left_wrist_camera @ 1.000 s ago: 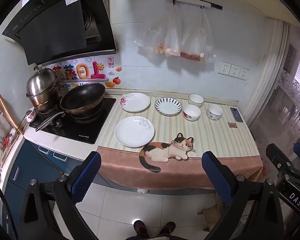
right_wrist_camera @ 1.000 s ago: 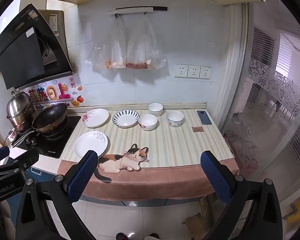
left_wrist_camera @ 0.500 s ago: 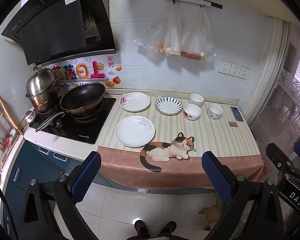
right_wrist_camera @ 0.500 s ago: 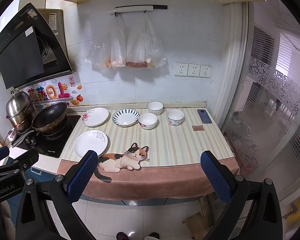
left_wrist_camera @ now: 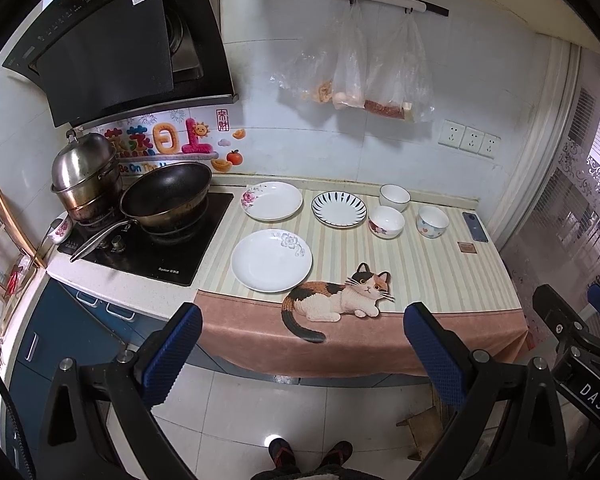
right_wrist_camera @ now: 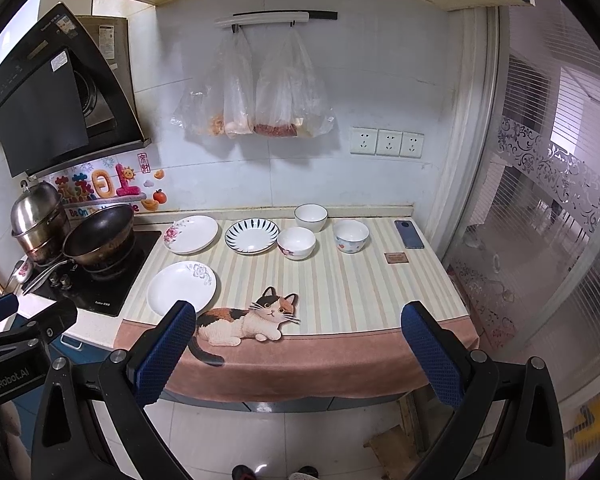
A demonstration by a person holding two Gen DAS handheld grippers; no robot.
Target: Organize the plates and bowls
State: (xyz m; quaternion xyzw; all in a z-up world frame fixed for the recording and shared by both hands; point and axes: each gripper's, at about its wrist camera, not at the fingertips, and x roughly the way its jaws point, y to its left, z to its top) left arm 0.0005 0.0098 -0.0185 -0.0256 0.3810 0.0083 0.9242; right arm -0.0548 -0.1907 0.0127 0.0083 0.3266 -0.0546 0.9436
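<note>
Three plates [left_wrist_camera: 271,260] and three bowls [left_wrist_camera: 386,221] are set on the striped cloth [right_wrist_camera: 340,280], behind its printed cat [right_wrist_camera: 248,320]. Both the left gripper [left_wrist_camera: 302,354] and the right gripper [right_wrist_camera: 298,354] are held wide apart, empty. The phone [right_wrist_camera: 409,234] is shown more clearly in the right wrist view.

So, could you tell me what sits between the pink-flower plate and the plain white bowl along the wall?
In both views, only the blue-striped plate.

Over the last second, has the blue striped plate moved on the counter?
No. The blue striped plate sits in the same spot between the rose plate and the bowls; only the camera view drifted slightly.
</note>
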